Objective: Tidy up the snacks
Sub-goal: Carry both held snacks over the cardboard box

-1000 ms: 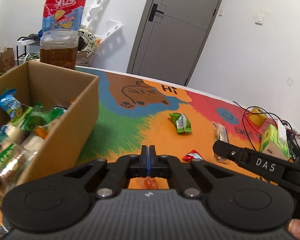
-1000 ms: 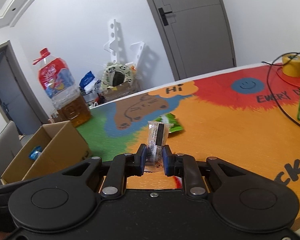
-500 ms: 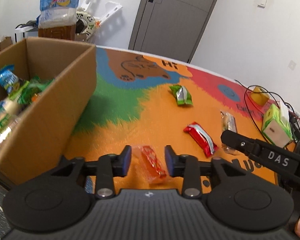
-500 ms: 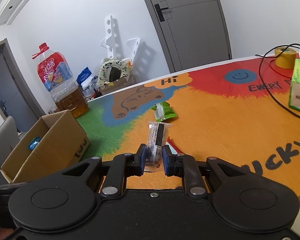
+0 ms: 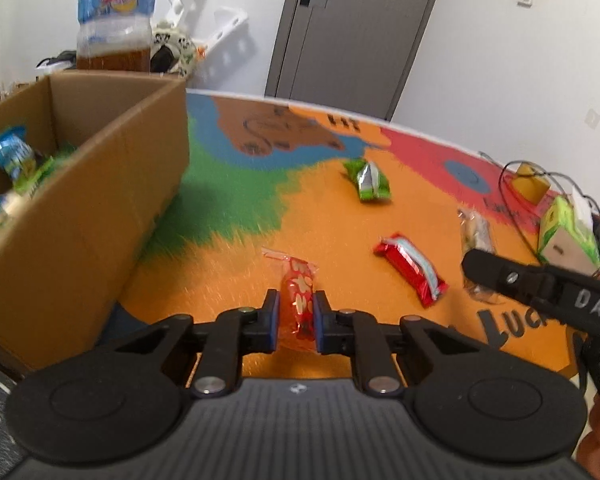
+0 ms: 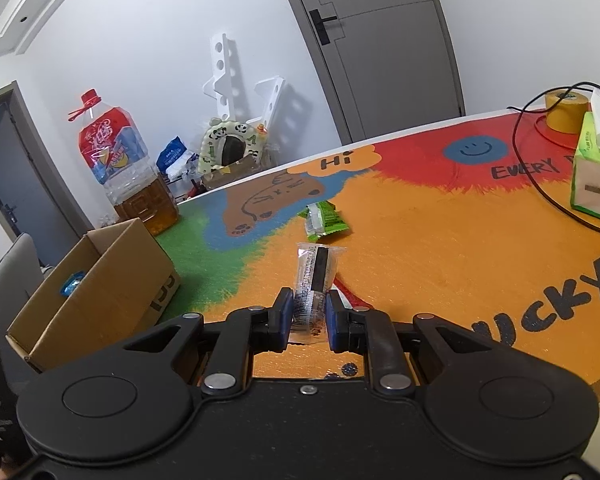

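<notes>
My left gripper (image 5: pixel 296 320) is low over the colourful mat, its jaws closing with an orange-red snack packet (image 5: pixel 299 296) between them; the pads touch both its sides. An open cardboard box (image 5: pixel 100 184) with several snacks inside stands just to its left. A green packet (image 5: pixel 368 178) and a red packet (image 5: pixel 410 268) lie further out on the mat. My right gripper (image 6: pixel 308 316) is shut on a clear-wrapped snack (image 6: pixel 315 270) with a black label, held upright above the mat. Its black finger (image 5: pixel 540 284) enters the left wrist view from the right. The box (image 6: pixel 112 280) sits to its left and the green packet (image 6: pixel 324 220) ahead of it.
A large bottle of brown liquid (image 5: pixel 114 40) stands behind the box. At the right are a green tissue box (image 6: pixel 596 176), a yellow tape roll (image 6: pixel 566 110) and a black cable (image 6: pixel 540 184). The mat's near edge runs close under both grippers.
My left gripper opened, sank around the orange-red packet and closed in on it. The right gripper kept its grip on the clear-wrapped snack and stayed put.
</notes>
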The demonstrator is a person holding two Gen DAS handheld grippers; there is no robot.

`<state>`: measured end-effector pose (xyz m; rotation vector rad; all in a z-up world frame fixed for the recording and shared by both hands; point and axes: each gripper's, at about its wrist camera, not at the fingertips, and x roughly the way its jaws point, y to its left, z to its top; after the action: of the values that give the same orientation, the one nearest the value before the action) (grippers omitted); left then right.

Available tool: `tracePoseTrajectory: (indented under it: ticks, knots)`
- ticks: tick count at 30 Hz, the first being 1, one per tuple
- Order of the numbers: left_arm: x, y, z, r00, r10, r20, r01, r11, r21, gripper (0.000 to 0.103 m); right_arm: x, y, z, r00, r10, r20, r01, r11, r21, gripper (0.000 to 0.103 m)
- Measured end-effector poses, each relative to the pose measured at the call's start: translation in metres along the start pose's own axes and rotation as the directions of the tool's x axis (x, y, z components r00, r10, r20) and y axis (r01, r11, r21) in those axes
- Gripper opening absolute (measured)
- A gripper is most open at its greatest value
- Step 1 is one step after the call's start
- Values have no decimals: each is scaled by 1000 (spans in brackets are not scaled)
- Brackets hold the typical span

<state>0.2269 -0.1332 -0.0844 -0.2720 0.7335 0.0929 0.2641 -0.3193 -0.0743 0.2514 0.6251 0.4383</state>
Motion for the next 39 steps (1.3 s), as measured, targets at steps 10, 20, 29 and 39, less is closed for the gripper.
tracePoseTrajectory:
  ticks: [10,20,29,39]
  knots:
    - [-45,15,28,994,-24,109,26,1000,-17,15,-2,31,12,998,60,28,-59,997,-42,19]
    - [-81,52,47,981,17,192,-3,997,-75,15,2,73,24,990,133,50,-128,988,-85,19]
    - [-92,92,52,975,64,213,-35,990,-139,15,10,104,26,985,169,43,-163,979,-119,19]
    - [-94,133,56,974,121,192,-80,975,-208,19,16,136,28,978,207,34,-200,968,-153,19]
